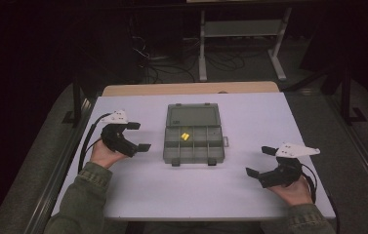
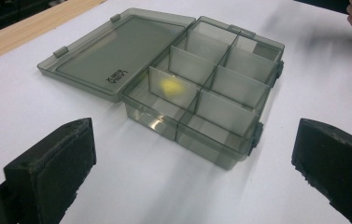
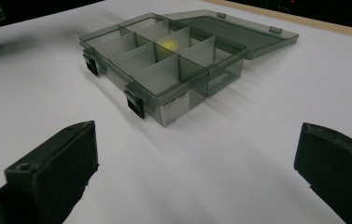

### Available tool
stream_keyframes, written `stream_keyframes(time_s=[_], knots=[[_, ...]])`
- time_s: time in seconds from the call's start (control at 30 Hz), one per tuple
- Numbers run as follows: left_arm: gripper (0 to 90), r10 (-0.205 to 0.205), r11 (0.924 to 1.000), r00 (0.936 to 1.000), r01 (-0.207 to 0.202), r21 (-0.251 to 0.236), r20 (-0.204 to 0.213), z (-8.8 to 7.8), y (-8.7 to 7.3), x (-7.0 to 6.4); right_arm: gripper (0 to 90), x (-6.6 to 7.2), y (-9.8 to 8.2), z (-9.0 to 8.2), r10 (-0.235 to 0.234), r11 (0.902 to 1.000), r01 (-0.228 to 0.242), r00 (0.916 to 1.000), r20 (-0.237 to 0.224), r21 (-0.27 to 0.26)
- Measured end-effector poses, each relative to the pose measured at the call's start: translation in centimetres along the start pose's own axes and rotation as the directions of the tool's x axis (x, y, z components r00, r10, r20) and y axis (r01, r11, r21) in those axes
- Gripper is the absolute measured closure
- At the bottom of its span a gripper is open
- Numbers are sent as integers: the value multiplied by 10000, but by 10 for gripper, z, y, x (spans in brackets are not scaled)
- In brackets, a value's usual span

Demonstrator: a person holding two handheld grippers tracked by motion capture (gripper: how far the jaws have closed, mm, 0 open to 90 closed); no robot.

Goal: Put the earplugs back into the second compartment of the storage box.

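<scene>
The box [image 1: 194,134] sits open near the middle of the bench [image 1: 137,190], its lid [image 1: 193,116] folded flat on the far side, hinged along the back edge; the tray has two rows of compartments split by thin dividers, and a small yellow piece [image 1: 185,137] lies in a middle cell of the far row. Two dark latches [image 3: 135,105] hang from the near wall, and a small tab sticks out on the right end. It looks like thin, smoky, see-through plastic: light, stiff, smooth and likely slippery against the pads; it would probably slide on the bench if pushed from one side alone. The dividers look too thin to pull on; the better holds seem to be the lid's free far edge for swinging it shut, or the tray's outer wall for steadying it, and a pinch across a wall should be gentle, since hard plastic of this sort can crack. The yellow piece is tiny and loose, so tilting the tray may shift it.

The left gripper [image 1: 141,136] rests left of the box, jaws spread wide and holding nothing; the right gripper [image 1: 261,161] lies to the right and nearer the person, well apart from the box, jaws likewise spread and bare. Both point toward the box.
</scene>
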State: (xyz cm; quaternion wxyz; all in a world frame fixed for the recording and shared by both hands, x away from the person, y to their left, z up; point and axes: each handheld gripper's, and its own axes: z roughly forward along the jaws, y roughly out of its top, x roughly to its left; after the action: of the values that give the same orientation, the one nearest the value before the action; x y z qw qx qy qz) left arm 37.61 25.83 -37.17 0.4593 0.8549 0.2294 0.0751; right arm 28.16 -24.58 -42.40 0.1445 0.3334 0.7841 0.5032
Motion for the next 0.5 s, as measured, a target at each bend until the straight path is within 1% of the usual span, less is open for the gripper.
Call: stream_keyframes(time_s=[0.13, 0.3, 0.37, 0.43, 0.5], knots=[[0, 1, 10000, 9999, -2, -70, -116, -5, -6, -3, 0, 0, 0, 0, 5, 10000, -5, 10000, 5, 16], [0, -166, 9992, 9994, 155, -374, -294, -12, -14, -6, 0, 0, 0, 0, -12, 10000, 12, 10000, 17, -2], [0, -173, 9992, 9993, 161, -379, -323, -13, -16, -6, 0, 0, 0, 0, -7, 10000, 7, 10000, 19, -7], [0, -408, 9983, 9984, 390, -438, -404, -16, -21, -5, 0, 0, 0, 0, -4, 10000, 4, 10000, 15, 3], [0, -436, 9977, 9979, 409, -548, -481, -18, -25, -6, 0, 0, 0, 0, -4, 10000, 4, 10000, 26, -14]])
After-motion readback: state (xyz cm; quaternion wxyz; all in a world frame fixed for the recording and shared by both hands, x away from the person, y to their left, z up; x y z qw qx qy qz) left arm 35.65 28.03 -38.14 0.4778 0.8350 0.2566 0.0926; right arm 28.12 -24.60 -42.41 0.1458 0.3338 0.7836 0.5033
